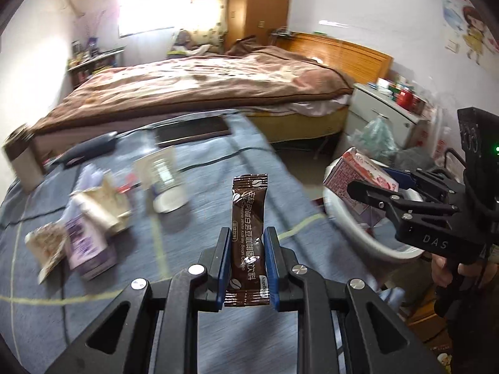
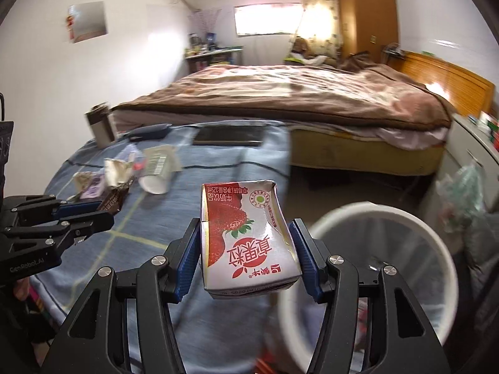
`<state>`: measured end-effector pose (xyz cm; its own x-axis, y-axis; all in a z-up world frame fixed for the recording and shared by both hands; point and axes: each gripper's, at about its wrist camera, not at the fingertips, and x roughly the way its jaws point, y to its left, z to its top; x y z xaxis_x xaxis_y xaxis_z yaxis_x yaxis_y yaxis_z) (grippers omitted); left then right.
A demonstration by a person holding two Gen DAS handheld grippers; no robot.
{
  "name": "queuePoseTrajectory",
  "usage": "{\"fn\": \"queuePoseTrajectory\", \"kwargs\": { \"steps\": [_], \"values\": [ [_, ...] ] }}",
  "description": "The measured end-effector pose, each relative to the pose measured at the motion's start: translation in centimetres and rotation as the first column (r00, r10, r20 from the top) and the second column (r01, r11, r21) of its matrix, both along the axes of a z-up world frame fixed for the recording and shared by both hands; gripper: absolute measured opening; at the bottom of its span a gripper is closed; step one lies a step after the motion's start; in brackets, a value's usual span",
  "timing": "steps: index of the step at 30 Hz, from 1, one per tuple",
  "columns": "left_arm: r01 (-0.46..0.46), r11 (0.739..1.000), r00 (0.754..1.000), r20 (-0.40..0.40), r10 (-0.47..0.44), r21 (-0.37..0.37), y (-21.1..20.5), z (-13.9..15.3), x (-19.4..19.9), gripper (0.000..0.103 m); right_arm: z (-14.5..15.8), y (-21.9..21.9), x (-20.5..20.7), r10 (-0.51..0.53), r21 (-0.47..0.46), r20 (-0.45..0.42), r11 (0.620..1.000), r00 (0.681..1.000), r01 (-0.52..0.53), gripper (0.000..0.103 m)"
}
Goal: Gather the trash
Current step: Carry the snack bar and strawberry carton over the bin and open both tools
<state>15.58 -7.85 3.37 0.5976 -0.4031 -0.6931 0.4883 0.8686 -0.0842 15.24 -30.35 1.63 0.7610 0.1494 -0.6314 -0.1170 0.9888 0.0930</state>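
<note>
My left gripper [image 1: 246, 243] is shut on a brown coffee sachet [image 1: 248, 218] and holds it upright above the blue checked tablecloth [image 1: 202, 193]. My right gripper [image 2: 246, 243] is shut on a crushed strawberry milk carton [image 2: 246, 233] and holds it at the table's right edge, next to the white trash bin [image 2: 405, 249]. In the left wrist view the right gripper [image 1: 358, 187] holds the carton [image 1: 358, 171] above the bin [image 1: 358, 227]. In the right wrist view the left gripper [image 2: 106, 212] holds the sachet [image 2: 113, 201].
More trash lies on the left of the table: a purple carton [image 1: 87, 246], crumpled wrappers [image 1: 106, 202] and a tipped plastic cup [image 1: 165, 180]. A black tablet [image 1: 193, 131], a dark case [image 1: 90, 149] and a flask [image 1: 21, 162] sit further back. A bed [image 1: 202, 84] stands beyond.
</note>
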Motion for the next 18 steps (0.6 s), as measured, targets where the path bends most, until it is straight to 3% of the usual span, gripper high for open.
{"fn": "queuePoseTrajectory", "kwargs": {
  "steps": [13,18],
  "values": [
    [0.219,0.974,0.973,-0.069,-0.222,-0.052,-11.9,-0.5,0.3,0.022,-1.7,-7.5,-1.3,-0.211,-0.044,-0.055,0.977,0.976,0.208,0.058],
    [0.253,0.967,0.962,-0.099,-0.256,-0.038,-15.0,-1.4,0.5,0.022,-3.2,-9.5,-1.2,-0.262,-0.068,-0.104,0.964,0.960,0.256,0.059]
  ]
}}
